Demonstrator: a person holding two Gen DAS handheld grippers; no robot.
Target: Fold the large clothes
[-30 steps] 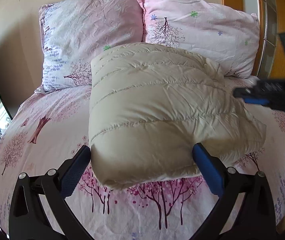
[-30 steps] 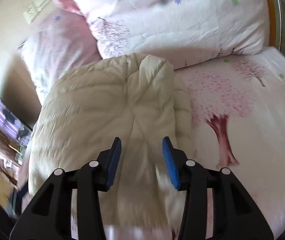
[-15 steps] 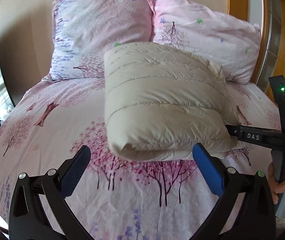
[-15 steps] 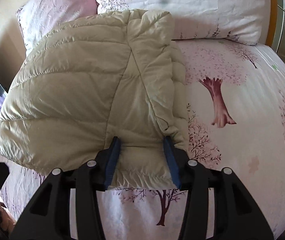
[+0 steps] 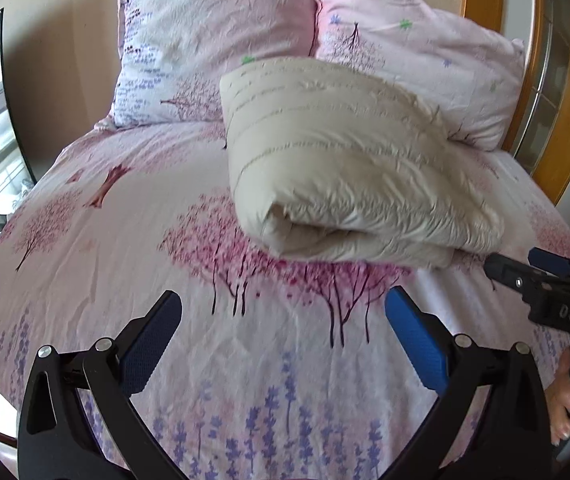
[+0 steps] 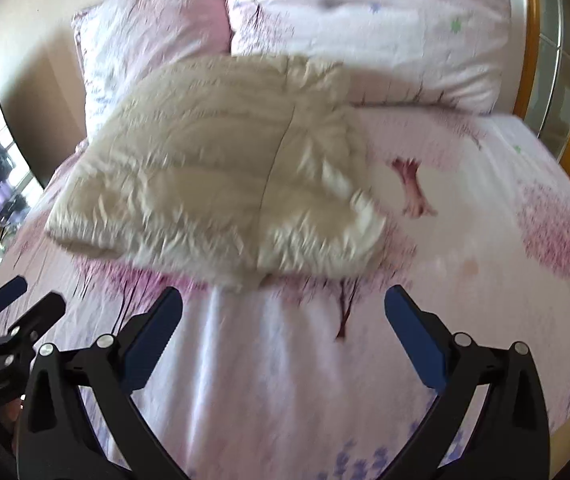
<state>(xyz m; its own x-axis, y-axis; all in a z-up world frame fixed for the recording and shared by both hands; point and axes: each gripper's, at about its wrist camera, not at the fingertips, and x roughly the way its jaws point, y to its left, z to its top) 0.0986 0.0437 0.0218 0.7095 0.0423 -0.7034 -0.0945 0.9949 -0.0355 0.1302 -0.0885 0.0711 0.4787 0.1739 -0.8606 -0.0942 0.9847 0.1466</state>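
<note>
On the pink tree-printed bed sheet [image 5: 133, 264] lies the puffy, folded cream quilted down jacket [image 5: 337, 168], released by the right gripper [image 6: 283, 334], jaws just spread wide, while the left gripper [image 5: 283, 340] gapes empty.

The left tool [image 5: 283, 336] points steeply down, its two blue-padded fingers [image 5: 415, 344] spread wide with nothing between them. The right tool [image 6: 283, 334] also tilts down, and its jaws have just been opening; they now stand at their widest, pads [image 6: 413, 340] bare and nothing between them. In the left view the right tool's black tip shows at the right edge, and below it a hand [image 5: 569, 404] wraps the handle, fingers curled. In the right view the left tool's tips show at the left edge.
</note>
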